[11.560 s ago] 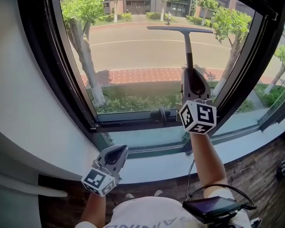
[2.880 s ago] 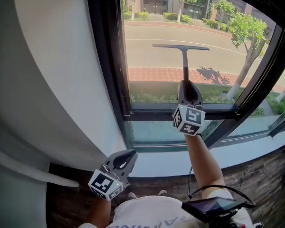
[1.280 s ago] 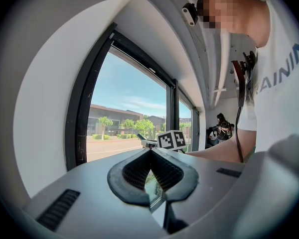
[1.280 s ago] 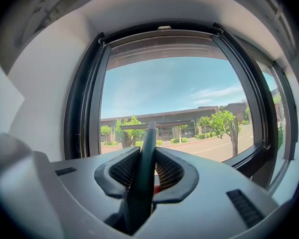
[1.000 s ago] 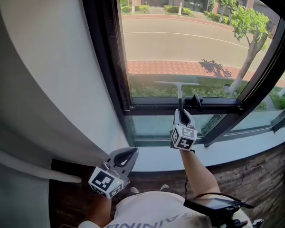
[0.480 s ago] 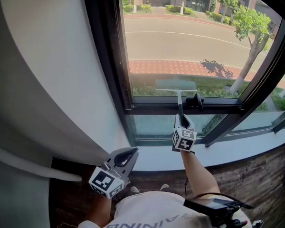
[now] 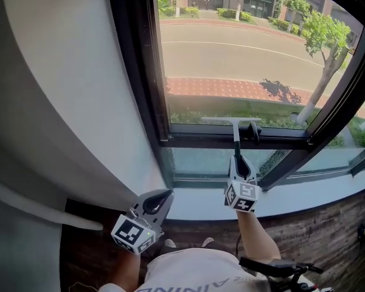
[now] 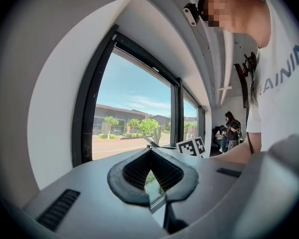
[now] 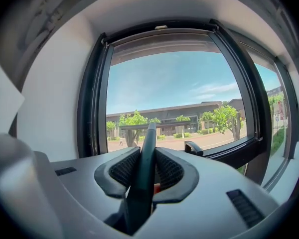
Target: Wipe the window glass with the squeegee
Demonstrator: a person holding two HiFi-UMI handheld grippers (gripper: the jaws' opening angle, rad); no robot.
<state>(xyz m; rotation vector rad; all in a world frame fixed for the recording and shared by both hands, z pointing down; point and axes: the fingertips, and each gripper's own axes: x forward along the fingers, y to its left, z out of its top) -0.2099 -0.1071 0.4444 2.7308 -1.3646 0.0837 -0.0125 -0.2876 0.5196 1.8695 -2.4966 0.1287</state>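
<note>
The squeegee has a dark handle [image 7: 236, 143] and a thin crossbar blade [image 7: 230, 120], which lies against the window glass [image 7: 243, 59] at the pane's bottom edge. My right gripper [image 7: 239, 166] is shut on the handle, just below the lower window frame. In the right gripper view the handle [image 9: 145, 163] runs up between the pads and the blade [image 9: 149, 126] crosses the glass. My left gripper [image 7: 156, 203] hangs low on the left, away from the window. In the left gripper view its jaws [image 8: 150, 152] are shut with nothing held.
A black window frame [image 7: 137, 72] borders the glass, with a black window handle [image 7: 253, 132] beside the squeegee. A white wall [image 7: 67, 72] stands left, a white sill [image 7: 304, 196] below, dark wood floor [image 7: 334, 236] beyond. People [image 8: 231, 128] are far back in the room.
The squeegee has travelled down the glass from high on the pane to its bottom edge. The right gripper dropped and shifted slightly right. The left gripper barely moved.
</note>
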